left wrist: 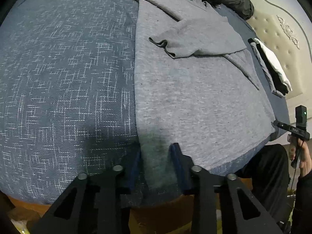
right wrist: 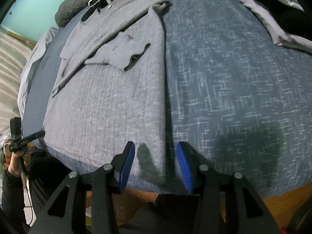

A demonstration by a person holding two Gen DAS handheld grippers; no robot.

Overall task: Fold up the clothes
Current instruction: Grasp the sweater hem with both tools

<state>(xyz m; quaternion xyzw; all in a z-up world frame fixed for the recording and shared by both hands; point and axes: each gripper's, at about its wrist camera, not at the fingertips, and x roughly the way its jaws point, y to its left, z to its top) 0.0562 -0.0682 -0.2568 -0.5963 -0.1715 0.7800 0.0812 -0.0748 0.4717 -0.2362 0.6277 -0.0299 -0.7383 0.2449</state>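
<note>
With both sleeves laid in on the grey shirt [left wrist: 195, 97] on the bed [left wrist: 68, 78], halfway folded; hem-to-collar fold seemingly left. Left tongs [left wrist: 156, 156] and right tongs [right wrist: 155, 156] agape astride hem corners, gripping nothing.

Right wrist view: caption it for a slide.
Open right hand-held gripper straddles the hem corner of a half-folded grey T-shirt on the bed.

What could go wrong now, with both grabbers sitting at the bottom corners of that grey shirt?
The left gripper and right gripper each straddle a bottom corner of the grey shirt, jaws open. Closing too deep could pinch the blue bedspread along with the hem. Lifting unevenly could shake loose the sleeves already folded across the chest. The hem lies near the bed's edge, so a slipped corner might slide off.
</note>
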